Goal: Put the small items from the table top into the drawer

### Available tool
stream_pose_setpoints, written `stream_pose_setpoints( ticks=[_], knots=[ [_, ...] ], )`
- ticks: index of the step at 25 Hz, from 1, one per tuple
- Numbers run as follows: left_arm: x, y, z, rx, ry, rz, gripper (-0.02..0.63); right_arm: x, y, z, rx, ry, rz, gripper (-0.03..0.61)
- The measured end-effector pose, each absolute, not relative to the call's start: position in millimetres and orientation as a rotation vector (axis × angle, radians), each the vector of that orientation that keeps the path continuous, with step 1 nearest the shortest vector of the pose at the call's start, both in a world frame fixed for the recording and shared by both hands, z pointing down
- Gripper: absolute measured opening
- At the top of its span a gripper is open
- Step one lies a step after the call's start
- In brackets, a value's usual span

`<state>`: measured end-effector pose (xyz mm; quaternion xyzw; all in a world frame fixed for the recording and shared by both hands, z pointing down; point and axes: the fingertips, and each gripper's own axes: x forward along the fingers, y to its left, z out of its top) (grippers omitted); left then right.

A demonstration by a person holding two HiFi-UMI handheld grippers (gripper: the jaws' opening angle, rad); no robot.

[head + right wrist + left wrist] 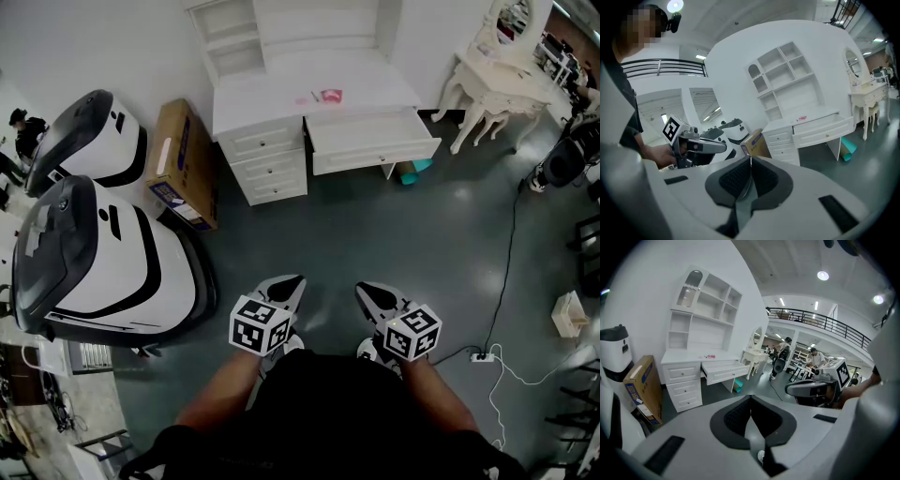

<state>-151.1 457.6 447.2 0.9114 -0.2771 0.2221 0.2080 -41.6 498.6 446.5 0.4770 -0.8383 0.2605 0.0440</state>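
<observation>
Nearest me, my left tool (284,289) and right tool (377,300) hang at waist height, each with its jaws together on nothing. The step now, I judge, is the approach: cross the floor (375,234) to the white surface (272,98), parting one tool before reaching in. A box (178,164) stands to its left, the drawer (370,141) is open, and the pink items (324,96) lie on the surface just behind it.

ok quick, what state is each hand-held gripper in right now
Left hand-held gripper: closed, jaws together, holding nothing.
Right hand-held gripper: closed, jaws together, holding nothing.
</observation>
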Motion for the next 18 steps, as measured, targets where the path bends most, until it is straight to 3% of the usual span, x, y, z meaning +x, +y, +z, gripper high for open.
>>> stream_pose_setpoints(
  ticks=[18],
  knots=[
    [-182, 440, 452, 2.555, -0.719, 0.620, 0.011, -73, 480, 449, 1.511, -2.498, 0.783, 0.029]
  ],
)
